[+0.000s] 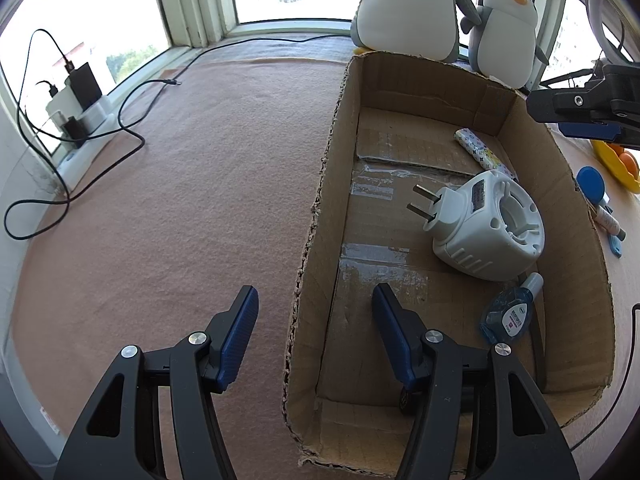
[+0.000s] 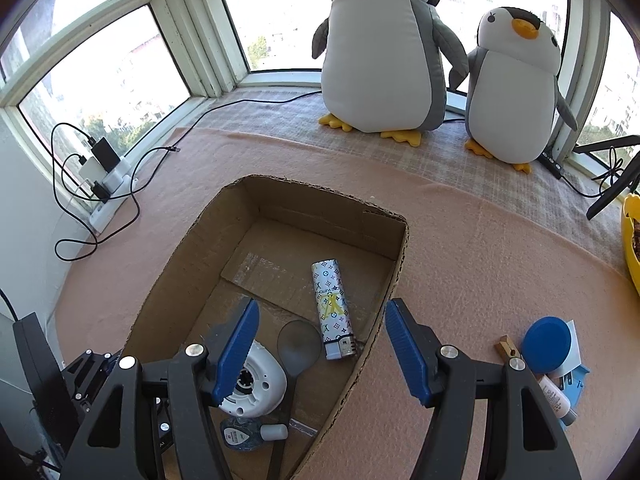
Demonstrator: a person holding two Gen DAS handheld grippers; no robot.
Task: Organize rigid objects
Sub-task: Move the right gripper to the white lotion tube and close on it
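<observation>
The left gripper (image 1: 315, 291) is standing open and is gripping nothing: its two blue pads are straddling the left wall of the cardboard box (image 1: 332, 140), one pad outside over the pink cloth (image 1: 180, 200) and one inside over the box floor, neither pad touching the cardboard. The right gripper (image 2: 323, 304) is likewise standing open and empty, its pads straddling the right wall of the box, well clear of it. Inside the box, a white plug-in device (image 1: 488, 228) is lying on its side near the middle of the right wall, its two prongs pointing toward the left wall. A patterned lighter (image 2: 332, 308) is lying flat on the floor beyond the device, toward the far right corner. A small blue bottle (image 1: 508, 316) with a white cap is lying beside the right wall, toward the near end. A grey spoon (image 2: 299, 344) is lying between the device and the lighter; its outline is showing blurred. Outside the box, near its right wall, a blue round lid (image 2: 546, 344), a wooden peg (image 2: 508, 348) and a small white tube (image 2: 554, 396) are resting close together on the cloth. Two plush penguins (image 2: 384, 48) are standing along the far edge by the window, and a power strip (image 2: 108, 184) is lying at the left edge.
</observation>
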